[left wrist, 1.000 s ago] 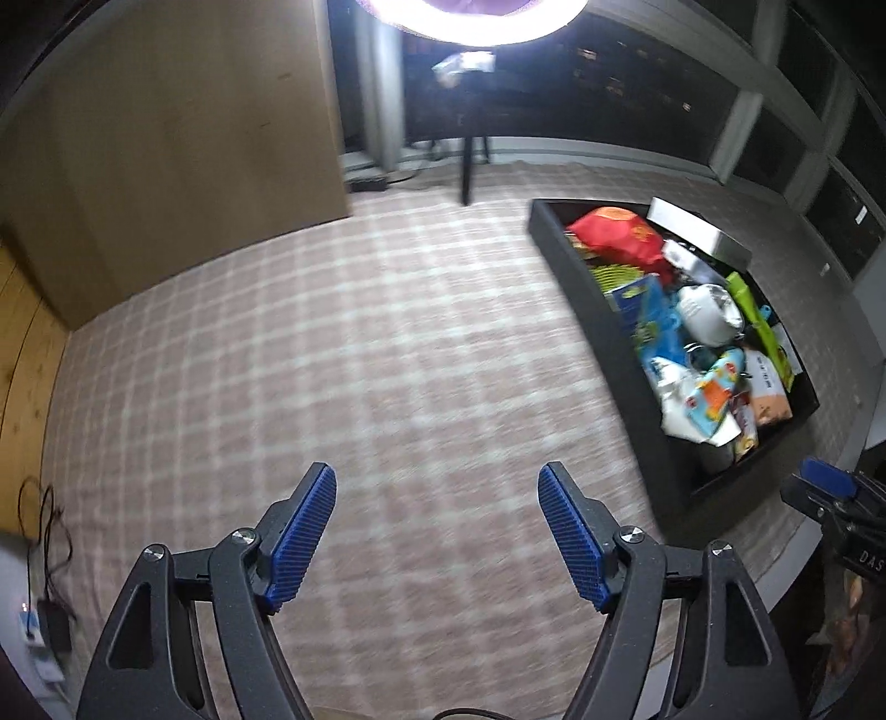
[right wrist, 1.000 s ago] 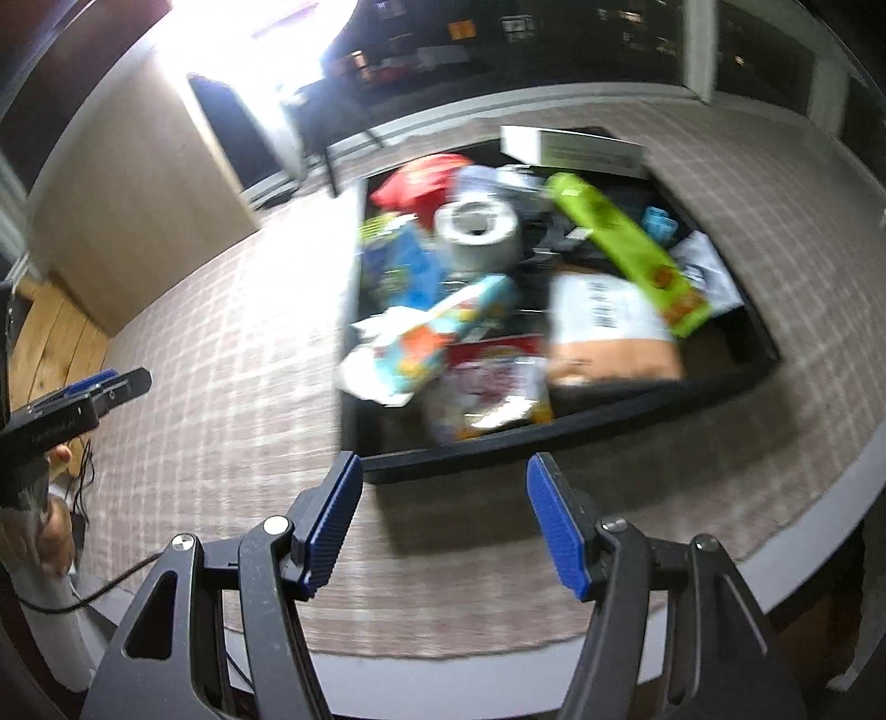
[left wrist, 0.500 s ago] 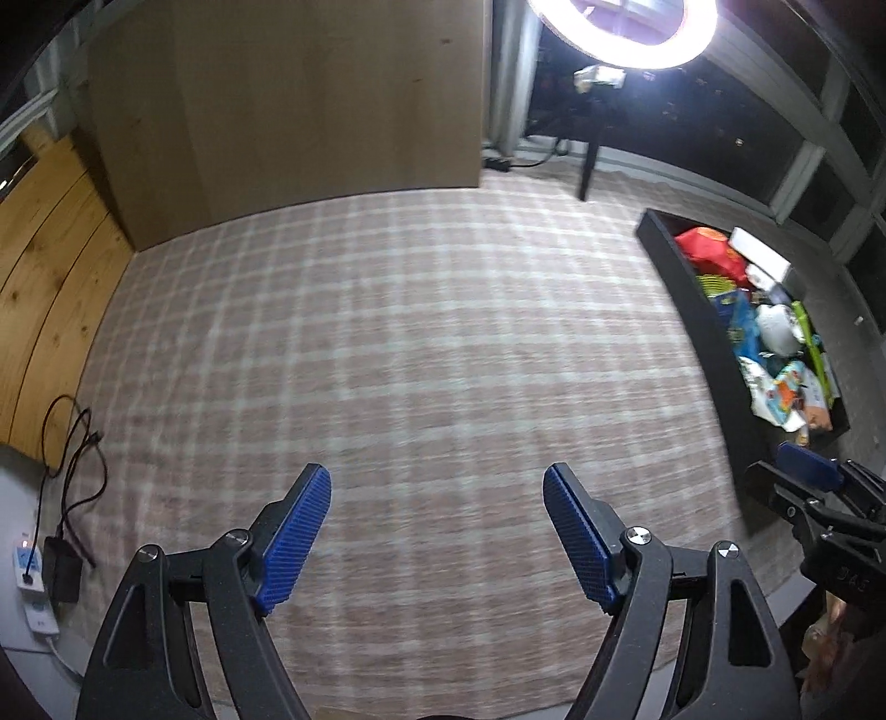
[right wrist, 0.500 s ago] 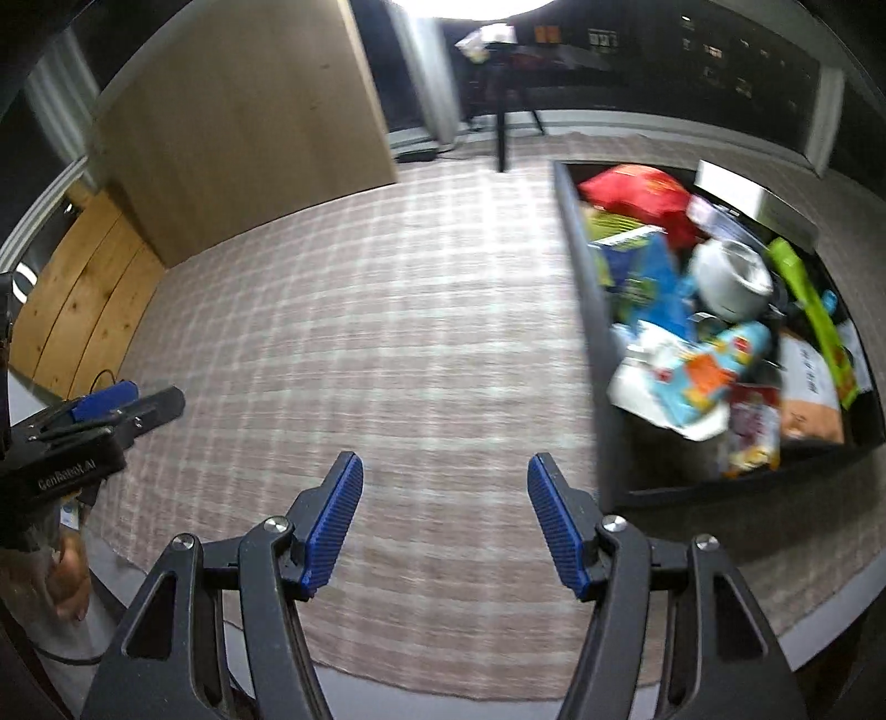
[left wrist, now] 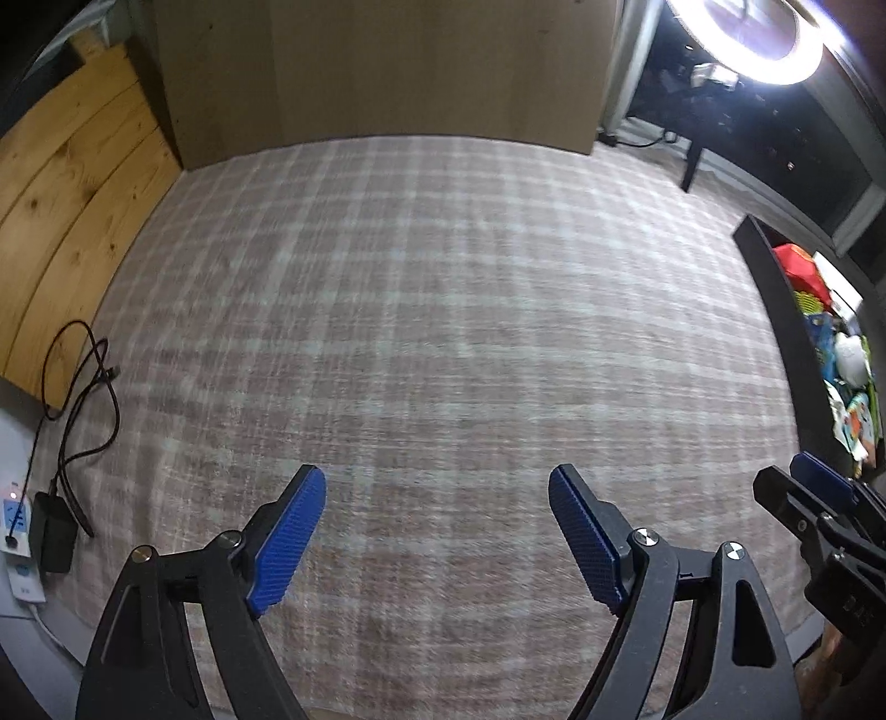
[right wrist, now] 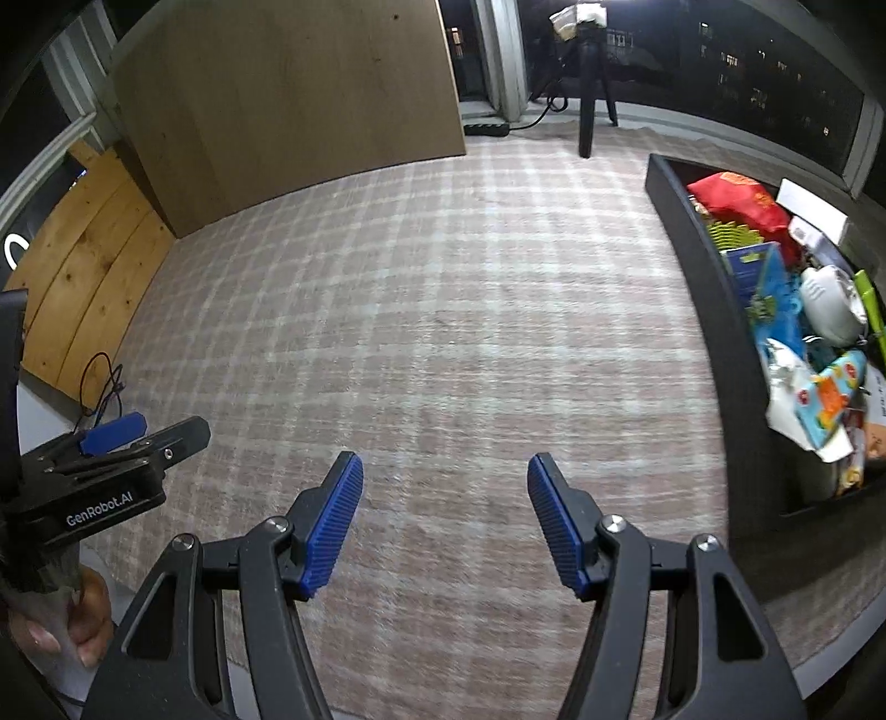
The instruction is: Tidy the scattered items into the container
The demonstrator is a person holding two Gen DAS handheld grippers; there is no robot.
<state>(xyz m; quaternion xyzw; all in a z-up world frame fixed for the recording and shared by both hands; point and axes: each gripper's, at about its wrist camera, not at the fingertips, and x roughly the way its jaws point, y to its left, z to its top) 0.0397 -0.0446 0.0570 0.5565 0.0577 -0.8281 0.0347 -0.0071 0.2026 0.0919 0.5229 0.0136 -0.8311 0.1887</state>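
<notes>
The black container [right wrist: 703, 277] stands on the checked rug at the right, full of packets: a red bag [right wrist: 736, 202], a blue pack [right wrist: 769, 282], a white roll [right wrist: 828, 304]. The left wrist view shows only its edge [left wrist: 775, 310] at the far right. My left gripper [left wrist: 436, 476] hangs over bare rug, its jaws opening wide with nothing between them. My right gripper [right wrist: 446, 459] is open and empty over the rug, left of the container. No loose item lies on the rug in either view.
A wooden panel [right wrist: 288, 94] leans at the back. Plank flooring [left wrist: 61, 210] borders the rug's left side. A black cable [left wrist: 83, 387] and a power strip [left wrist: 22, 554] lie at the left edge. A tripod [right wrist: 590, 83] and ring light [left wrist: 747, 50] stand behind.
Both views have swung left, away from the container, which has slid to the right edge. More wood floor and the cables have come into view. The left jaws stand a little wider.
</notes>
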